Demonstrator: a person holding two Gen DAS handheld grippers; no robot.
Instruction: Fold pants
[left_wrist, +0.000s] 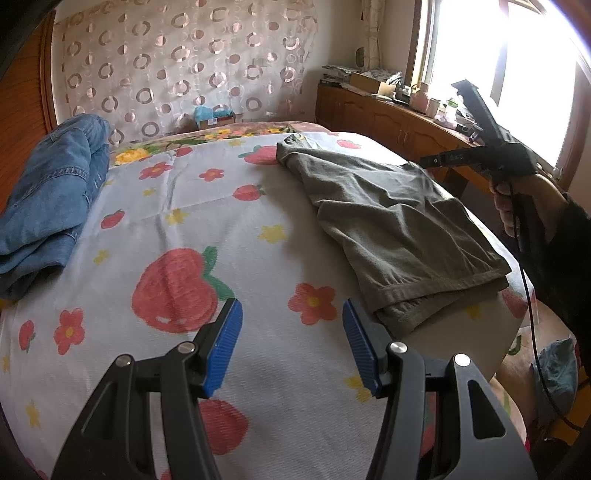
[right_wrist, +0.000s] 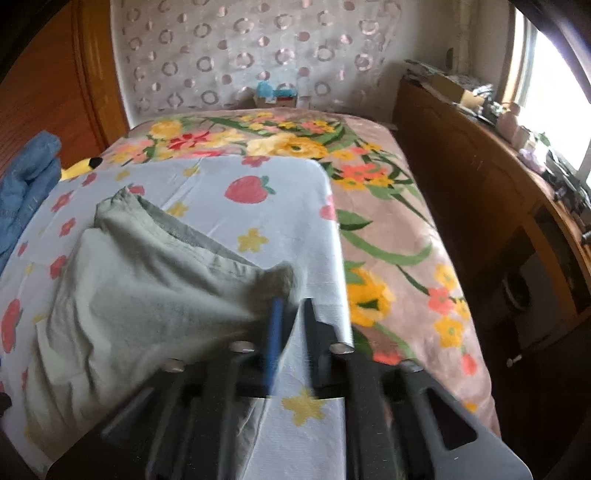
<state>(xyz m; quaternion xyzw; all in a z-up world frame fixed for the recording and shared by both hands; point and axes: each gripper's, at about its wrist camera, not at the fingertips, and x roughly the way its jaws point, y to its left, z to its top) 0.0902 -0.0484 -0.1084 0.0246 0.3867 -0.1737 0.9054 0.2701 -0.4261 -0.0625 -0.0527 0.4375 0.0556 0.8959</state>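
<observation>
A bed covered by a strawberry-print sheet (left_wrist: 229, 236) fills both views. Olive-grey pants (left_wrist: 399, 229) lie on its right side, already doubled over, waistband toward the near edge, apparently laid flat so the next fold stays even. The left gripper (left_wrist: 291, 347) hovers over bare sheet just left of the pants, jaws apart and empty. The right gripper (right_wrist: 291, 325), held in a hand (left_wrist: 517, 206) at the far right, is blurred at a raised fabric corner; whether it grasps the cloth I cannot tell. Folded blue jeans (left_wrist: 51, 199) rest far left.
</observation>
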